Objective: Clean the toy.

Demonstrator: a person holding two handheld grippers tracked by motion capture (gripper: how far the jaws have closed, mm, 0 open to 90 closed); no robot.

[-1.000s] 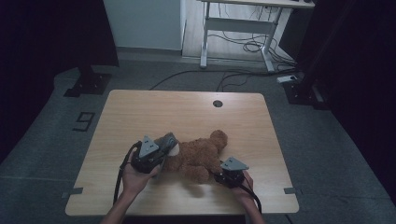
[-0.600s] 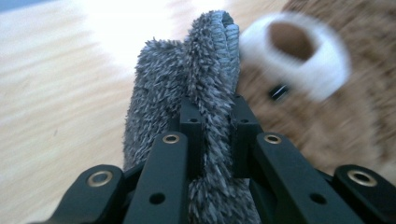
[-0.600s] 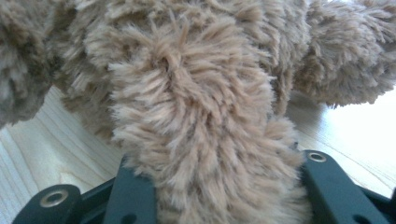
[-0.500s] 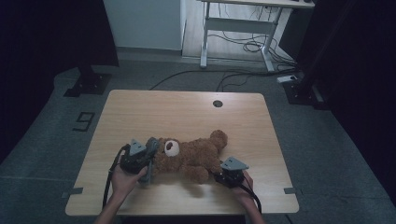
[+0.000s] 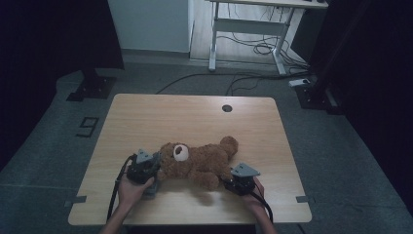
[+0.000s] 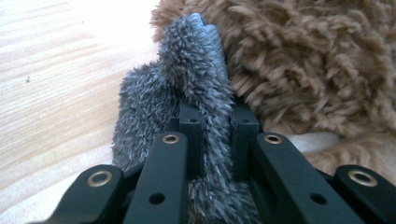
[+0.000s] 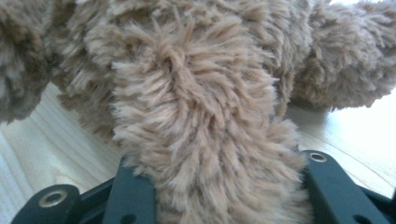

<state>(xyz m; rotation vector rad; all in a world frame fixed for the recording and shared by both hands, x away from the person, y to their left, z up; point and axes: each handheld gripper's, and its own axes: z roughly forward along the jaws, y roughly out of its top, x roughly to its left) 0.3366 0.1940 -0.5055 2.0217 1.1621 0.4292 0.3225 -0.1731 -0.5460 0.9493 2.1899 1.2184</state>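
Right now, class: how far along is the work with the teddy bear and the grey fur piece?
Done: the teddy bear lies on the table, both grips in place. In hand: the left hand-held gripper is shut on a grey furry piece beside the bear's head; the right hand-held gripper clamps a brown limb. Left: probably fitting that piece on the bear, though where it goes isn't visible.

You can read one mark, a dark figure like a 9 (image 5: 87, 126), taped on the grey floor (image 5: 58, 146) left of the table (image 5: 146, 112).
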